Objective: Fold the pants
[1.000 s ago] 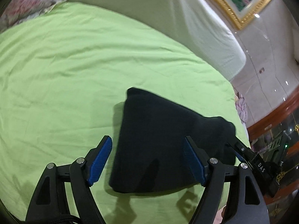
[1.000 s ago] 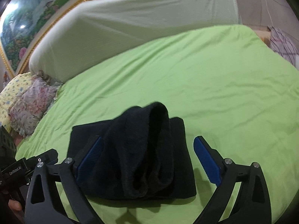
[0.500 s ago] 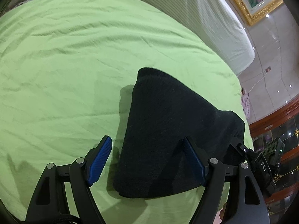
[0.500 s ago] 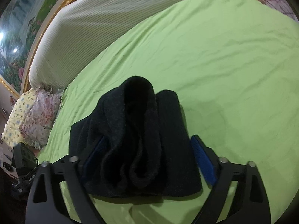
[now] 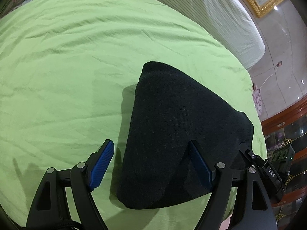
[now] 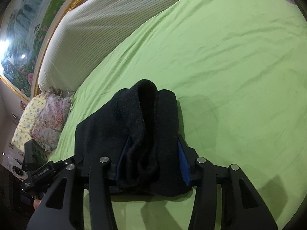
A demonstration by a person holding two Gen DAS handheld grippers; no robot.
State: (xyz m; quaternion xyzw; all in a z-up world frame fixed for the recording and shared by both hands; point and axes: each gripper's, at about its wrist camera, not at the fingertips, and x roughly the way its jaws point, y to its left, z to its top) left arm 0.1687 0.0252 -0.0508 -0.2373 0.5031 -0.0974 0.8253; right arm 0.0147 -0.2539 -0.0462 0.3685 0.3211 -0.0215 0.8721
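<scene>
Pants [image 5: 172, 134]: black, folded into a thick bundle on the green bedsheet [image 5: 57, 76], lower centre of both frames. Long axis in the left wrist view runs from lower centre up toward frame centre, tapering to a rounded top.

Left gripper [image 5: 151, 164]: fingers spread, one blue pad on each side of the bundle's near end, not pinching.

Right gripper [image 6: 152, 159]: jaws closed in on the layered fold, pinching it.

Readable text: "DAS" on the other tool, lower right of left view.

Only the right view shows the floral pillows [image 6: 44, 118] at left.
</scene>
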